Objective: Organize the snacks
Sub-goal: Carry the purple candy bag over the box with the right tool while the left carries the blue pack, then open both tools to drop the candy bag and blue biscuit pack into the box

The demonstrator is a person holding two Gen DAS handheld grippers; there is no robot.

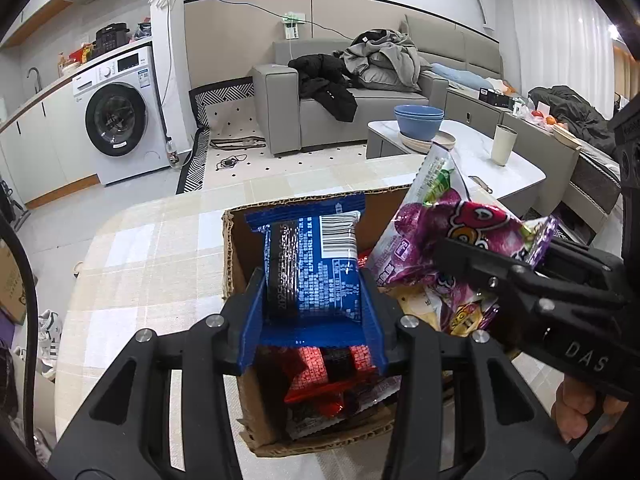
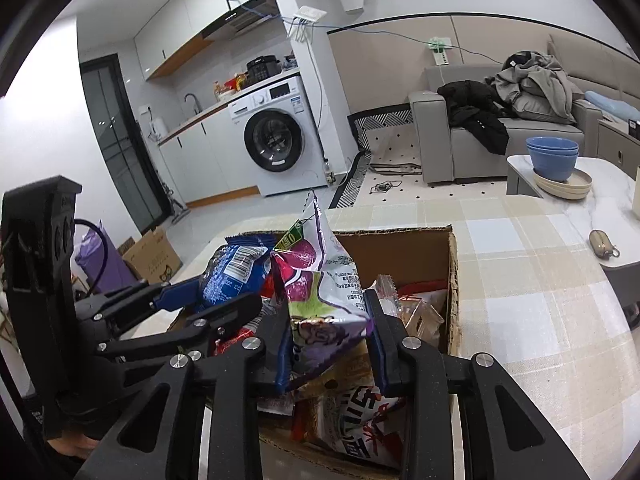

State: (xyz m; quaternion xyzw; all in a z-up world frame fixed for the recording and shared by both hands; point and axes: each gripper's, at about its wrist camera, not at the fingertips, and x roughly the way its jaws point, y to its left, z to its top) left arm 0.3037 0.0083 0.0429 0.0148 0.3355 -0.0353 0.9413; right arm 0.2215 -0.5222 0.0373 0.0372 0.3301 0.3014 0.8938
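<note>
While both packets hang over the cardboard box (image 1: 230, 256), this looks like the drop step: left gripper (image 1: 314, 300) clamps the blue packet (image 1: 312, 256), right gripper (image 2: 330, 340) pinches the purple packet (image 2: 320, 280). Next: lower, spread fingers, release inside.

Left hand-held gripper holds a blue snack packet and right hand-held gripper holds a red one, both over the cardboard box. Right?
Not quite. The right hand-held gripper holds a purple packet, as the right wrist view shows. The left hand-held gripper does hold the blue packet, both over the cardboard box.
</note>
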